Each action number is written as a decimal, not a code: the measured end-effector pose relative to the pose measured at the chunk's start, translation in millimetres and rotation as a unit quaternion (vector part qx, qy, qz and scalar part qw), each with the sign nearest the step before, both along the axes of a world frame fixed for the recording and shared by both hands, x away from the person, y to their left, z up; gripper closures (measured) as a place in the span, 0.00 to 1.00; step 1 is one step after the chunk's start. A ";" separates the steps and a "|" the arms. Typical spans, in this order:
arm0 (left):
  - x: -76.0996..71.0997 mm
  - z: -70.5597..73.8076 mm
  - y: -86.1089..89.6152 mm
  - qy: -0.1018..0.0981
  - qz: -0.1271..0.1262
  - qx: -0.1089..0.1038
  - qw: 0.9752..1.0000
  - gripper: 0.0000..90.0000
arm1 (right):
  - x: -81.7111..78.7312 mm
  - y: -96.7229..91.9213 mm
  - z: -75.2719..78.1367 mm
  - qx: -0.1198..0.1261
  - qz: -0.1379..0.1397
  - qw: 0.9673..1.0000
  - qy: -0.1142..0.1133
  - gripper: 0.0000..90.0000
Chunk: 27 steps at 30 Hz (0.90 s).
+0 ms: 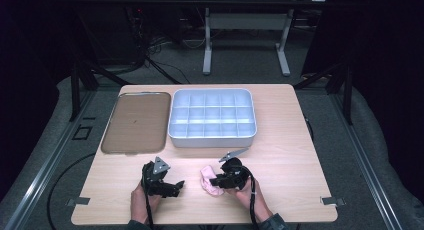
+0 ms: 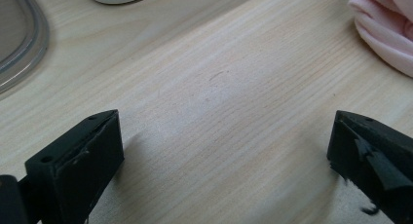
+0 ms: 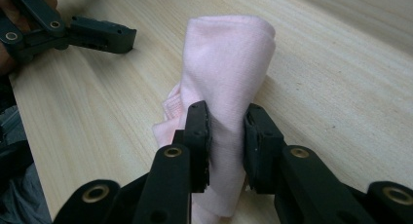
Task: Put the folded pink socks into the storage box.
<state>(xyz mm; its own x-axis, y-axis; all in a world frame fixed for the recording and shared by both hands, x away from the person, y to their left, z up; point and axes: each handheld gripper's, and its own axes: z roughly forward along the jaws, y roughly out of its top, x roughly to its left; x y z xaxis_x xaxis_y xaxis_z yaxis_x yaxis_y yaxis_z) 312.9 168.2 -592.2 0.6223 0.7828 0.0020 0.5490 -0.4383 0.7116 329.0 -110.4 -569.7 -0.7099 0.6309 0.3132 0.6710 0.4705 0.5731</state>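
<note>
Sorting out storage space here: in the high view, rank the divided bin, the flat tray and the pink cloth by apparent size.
1. divided bin
2. flat tray, somewhat smaller, though close
3. pink cloth, by far the smallest

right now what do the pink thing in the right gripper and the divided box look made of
Pink cloth: soft knit fabric, matte, going by its folds and a stitched hem. Divided box: likely moulded plastic, pale blue-grey with a smooth, slight sheen and rounded corners.
</note>
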 end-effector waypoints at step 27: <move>0.0 0.1 -0.2 -0.001 0.004 0.000 1.000 0.00 | -12.1 -7.0 5.5 0.032 -0.012 0.998 -0.057 0.84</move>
<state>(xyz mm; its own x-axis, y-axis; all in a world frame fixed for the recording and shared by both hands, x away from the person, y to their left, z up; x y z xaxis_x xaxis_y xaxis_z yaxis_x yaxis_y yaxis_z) 312.9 167.9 -592.1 0.6166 0.7872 0.0028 0.5508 -0.4340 0.7130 316.8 -117.4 -564.3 -0.7274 0.6304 0.2711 0.6110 0.4151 0.6741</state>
